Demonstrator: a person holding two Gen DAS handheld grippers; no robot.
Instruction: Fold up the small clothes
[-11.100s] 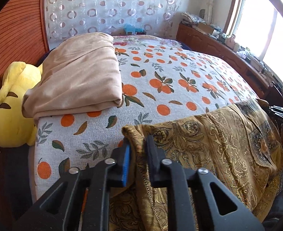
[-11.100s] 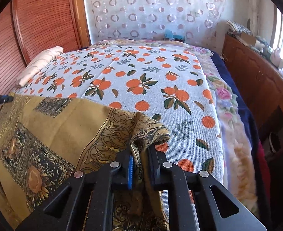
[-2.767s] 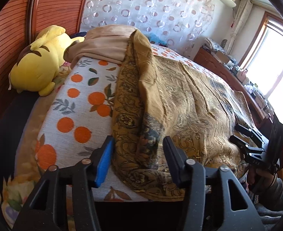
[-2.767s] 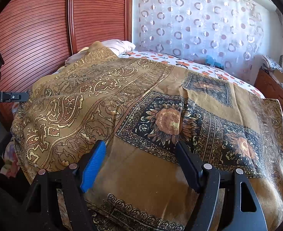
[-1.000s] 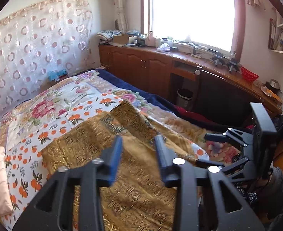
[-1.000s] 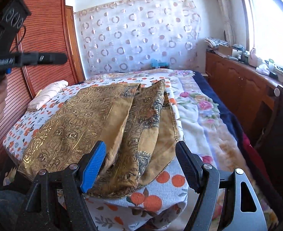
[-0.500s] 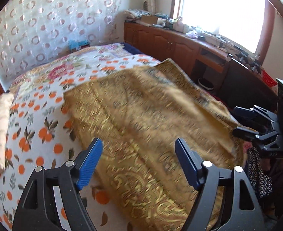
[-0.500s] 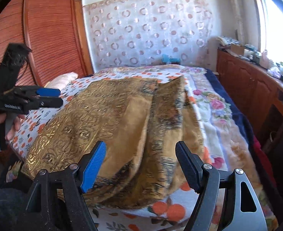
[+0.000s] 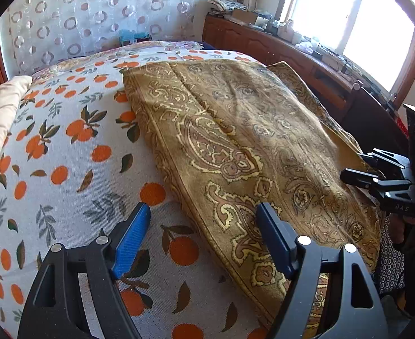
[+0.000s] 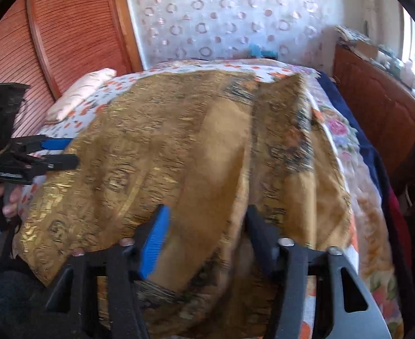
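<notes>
Gold cloth (image 9: 235, 141) lies folded on the bed (image 9: 66, 169). Left gripper (image 9: 204, 237) hangs over the cloth's near edge, jaws wide, nothing held. Right gripper (image 10: 207, 234) is closing – cloth between the jaws near the front fold, pads not yet pressing.

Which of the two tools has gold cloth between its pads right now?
The right tool: its closing pads straddle a ridge of the gold paisley cloth. The left tool gapes over the cloth's edge.
</notes>
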